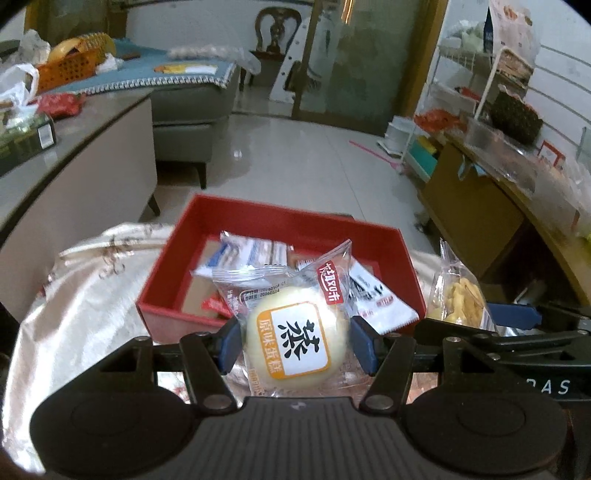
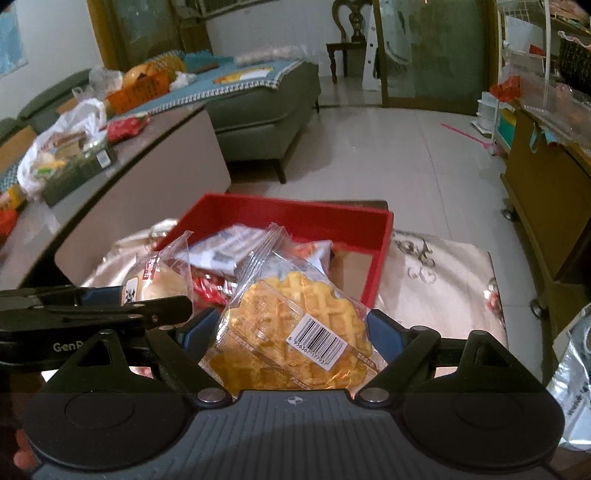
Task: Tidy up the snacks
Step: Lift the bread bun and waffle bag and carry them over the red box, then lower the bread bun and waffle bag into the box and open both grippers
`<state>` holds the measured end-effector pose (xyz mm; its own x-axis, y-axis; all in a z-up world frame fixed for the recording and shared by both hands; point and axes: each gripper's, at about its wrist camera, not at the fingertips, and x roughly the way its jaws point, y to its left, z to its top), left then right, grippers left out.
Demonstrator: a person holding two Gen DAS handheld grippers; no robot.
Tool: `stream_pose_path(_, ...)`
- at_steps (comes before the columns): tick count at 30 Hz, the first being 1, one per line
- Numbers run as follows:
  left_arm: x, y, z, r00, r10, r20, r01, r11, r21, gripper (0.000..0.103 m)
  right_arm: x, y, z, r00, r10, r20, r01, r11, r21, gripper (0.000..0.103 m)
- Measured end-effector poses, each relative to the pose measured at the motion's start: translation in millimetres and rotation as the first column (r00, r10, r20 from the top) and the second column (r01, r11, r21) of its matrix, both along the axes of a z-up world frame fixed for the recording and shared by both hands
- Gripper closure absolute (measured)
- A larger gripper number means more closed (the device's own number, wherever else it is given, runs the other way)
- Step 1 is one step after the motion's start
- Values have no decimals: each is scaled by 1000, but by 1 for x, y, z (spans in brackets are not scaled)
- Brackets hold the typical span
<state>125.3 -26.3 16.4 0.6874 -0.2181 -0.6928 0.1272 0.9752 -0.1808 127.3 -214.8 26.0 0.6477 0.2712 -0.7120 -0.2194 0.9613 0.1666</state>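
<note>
I hold a wrapped steamed cake (image 1: 295,341) clamped in my left tool (image 1: 295,345) and a wrapped waffle (image 2: 295,332) in my right tool (image 2: 291,339), both just near of the red box (image 1: 207,218), so next I judge each needs carrying over its rim and releasing.

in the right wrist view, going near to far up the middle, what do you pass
right gripper → wrapped yellow waffle with a barcode label → open red cardboard box → pale tiled floor → dark wooden chair
</note>
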Motion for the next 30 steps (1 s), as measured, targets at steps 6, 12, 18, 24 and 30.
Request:
stream_pose_path(6, 5, 2, 5, 1000, 13, 23, -13, 1000, 7, 49, 4, 3, 6, 1000, -8, 23, 8, 1000, 12, 13)
stream_pose_path(12, 8, -2, 12, 998, 17, 63, -19, 999, 33, 49, 7, 2, 9, 999, -22, 44, 21, 1000, 23, 13)
stream_pose_path(18, 14, -3, 16, 996, 29, 89, -33, 998, 47, 49, 11, 2, 12, 998, -31, 61, 29, 999, 35, 13)
stream_pose_path(24, 22, -4, 15, 994, 43, 99, -49, 997, 53, 50, 18, 5, 14, 997, -23, 77, 21, 1000, 22, 13)
stream_pose_path(30, 36, -7, 12, 993, 52, 104, -59, 996, 69, 50, 30, 5, 11, 997, -27, 72, 25, 999, 23, 13)
